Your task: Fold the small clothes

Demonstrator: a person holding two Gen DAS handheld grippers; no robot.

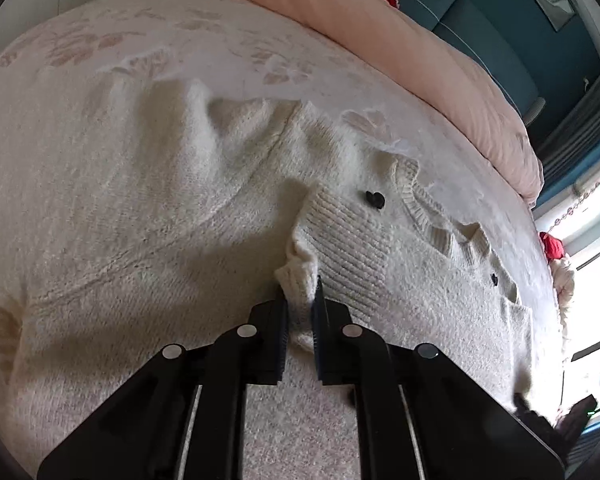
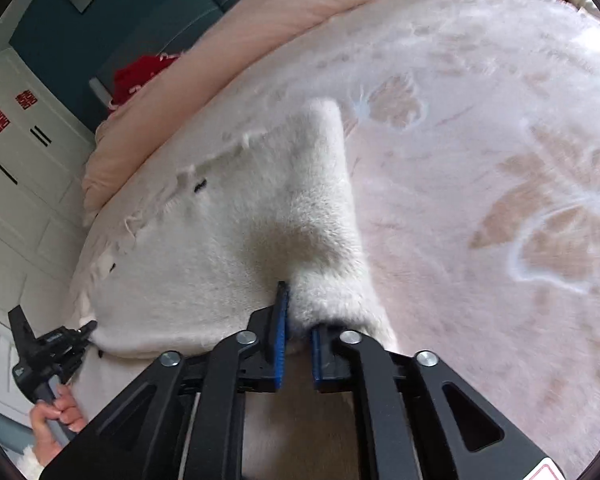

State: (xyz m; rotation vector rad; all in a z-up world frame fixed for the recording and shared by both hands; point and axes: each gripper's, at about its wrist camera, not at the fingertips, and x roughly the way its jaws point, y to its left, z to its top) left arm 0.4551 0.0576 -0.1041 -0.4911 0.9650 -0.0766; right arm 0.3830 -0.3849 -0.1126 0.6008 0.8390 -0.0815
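Though rumpled, fluffy cream cardigan [image 1: 204, 208]

The bedspread [image 2: 480, 200] beyond the white sweater [image 2: 228, 240] lies flat and unobstructed. A rolled pink duvet [image 2: 240, 28] borders the far edge. The white cabinet [image 2: 16, 184] stands close beside the bed's left side.
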